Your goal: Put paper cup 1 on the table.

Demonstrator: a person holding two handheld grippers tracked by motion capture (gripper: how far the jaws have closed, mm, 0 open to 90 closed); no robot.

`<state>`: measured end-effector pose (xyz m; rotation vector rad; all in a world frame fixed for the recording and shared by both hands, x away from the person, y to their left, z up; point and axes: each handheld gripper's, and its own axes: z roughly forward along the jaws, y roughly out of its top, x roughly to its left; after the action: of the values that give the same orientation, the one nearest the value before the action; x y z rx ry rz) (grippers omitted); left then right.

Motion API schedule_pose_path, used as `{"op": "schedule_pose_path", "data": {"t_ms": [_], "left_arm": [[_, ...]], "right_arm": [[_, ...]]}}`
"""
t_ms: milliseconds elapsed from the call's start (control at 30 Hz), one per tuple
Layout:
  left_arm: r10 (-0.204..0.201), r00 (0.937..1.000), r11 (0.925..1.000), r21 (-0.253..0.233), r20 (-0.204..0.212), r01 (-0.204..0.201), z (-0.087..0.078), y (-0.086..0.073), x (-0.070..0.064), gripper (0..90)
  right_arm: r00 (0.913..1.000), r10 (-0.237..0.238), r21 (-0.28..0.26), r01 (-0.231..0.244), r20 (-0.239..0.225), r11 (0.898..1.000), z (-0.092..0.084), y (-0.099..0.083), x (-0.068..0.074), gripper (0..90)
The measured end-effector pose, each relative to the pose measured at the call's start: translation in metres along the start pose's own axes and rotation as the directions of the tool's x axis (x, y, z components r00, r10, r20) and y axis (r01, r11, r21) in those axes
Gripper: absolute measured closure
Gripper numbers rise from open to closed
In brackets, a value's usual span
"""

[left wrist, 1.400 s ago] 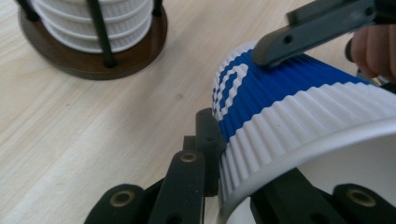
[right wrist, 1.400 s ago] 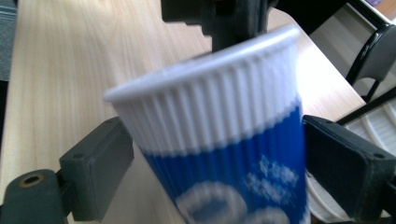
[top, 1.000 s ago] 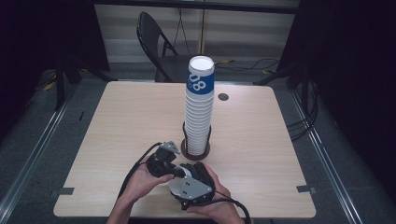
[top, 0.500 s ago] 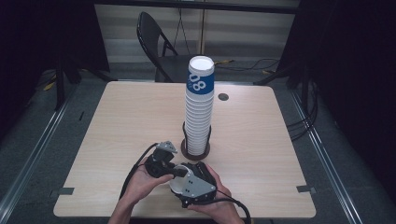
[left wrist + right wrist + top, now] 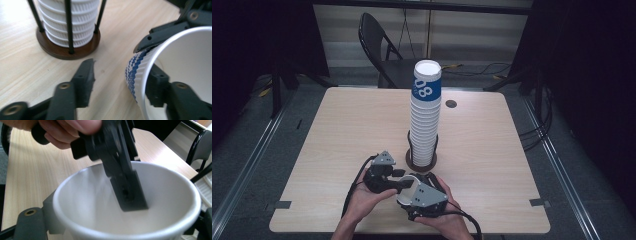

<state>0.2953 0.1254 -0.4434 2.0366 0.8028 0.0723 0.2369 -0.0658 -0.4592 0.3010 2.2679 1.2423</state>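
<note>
A white paper cup (image 5: 408, 190) with blue ribbing is clenched around its wall by the right claw (image 5: 414, 192) low over the tabletop (image 5: 337, 130). The left claw (image 5: 120, 80), just opening, straddles its rim, released. Light, crushable; grip gently near the stiff rim.

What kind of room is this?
Probably a studio or lab set up for recording, not a home: black curtains around a light wooden table, loose cables on the floor, and a black folding chair.
</note>
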Motion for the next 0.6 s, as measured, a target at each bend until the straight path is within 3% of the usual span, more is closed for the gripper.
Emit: {"op": "schedule_pose_path", "data": {"t_ms": [133, 200, 300, 333, 400, 467, 567, 600], "left_arm": [[0.02, 0.9993, 0.9996, -0.018, -0.031, -0.021, -0.003, -0.001, 0.001, 36.7], [0.021, 0.9995, 0.9995, -0.025, -0.023, -0.021, -0.003, -0.002, 0.001, 35.0], [-0.008, 0.9995, 0.9977, -0.068, -0.03, 0.006, -0.003, -0.008, 0.001, 33.8], [-0.035, 0.9989, 0.9946, -0.099, -0.032, 0.031, -0.003, -0.013, 0.001, 33.2], [-0.044, 0.9986, 0.9919, -0.12, -0.03, 0.04, -0.003, -0.015, 0.001, 31.7], [-0.047, 0.9978, 0.9863, -0.16, -0.047, 0.039, -0.005, -0.018, 0.002, 30.0], [-0.046, 0.9972, 0.9839, -0.175, -0.059, 0.035, -0.007, -0.019, 0.002, 27.1], [-0.037, 0.9971, 0.9795, -0.2, -0.067, 0.023, -0.01, -0.018, 0.002, 25.9]], "right_arm": [[0.9997, 0.022, 0.0, -0.022, 0.005, 1.0, -0.002, -0.001, -0.001, 18.7], [0.9996, 0.026, 0.001, -0.026, 0.005, 1.0, -0.002, -0.001, -0.002, 18.8], [0.999, 0.045, 0.0, -0.045, 0.006, 0.999, -0.002, -0.003, -0.003, 18.8], [0.9983, 0.058, 0.0, -0.058, 0.007, 0.998, -0.002, -0.004, -0.003, 18.8], [0.9974, 0.072, -0.003, -0.072, 0.006, 0.997, -0.002, -0.005, -0.004, 18.8], [0.9968, 0.08, -0.002, -0.08, 0.006, 0.997, -0.001, -0.006, -0.004, 18.8], [0.996, 0.089, -0.003, -0.089, 0.002, 0.996, -0.001, -0.007, -0.005, 18.9], [0.9952, 0.097, 0.0, -0.097, 0.008, 0.995, -0.002, -0.007, -0.006, 18.9]]}}
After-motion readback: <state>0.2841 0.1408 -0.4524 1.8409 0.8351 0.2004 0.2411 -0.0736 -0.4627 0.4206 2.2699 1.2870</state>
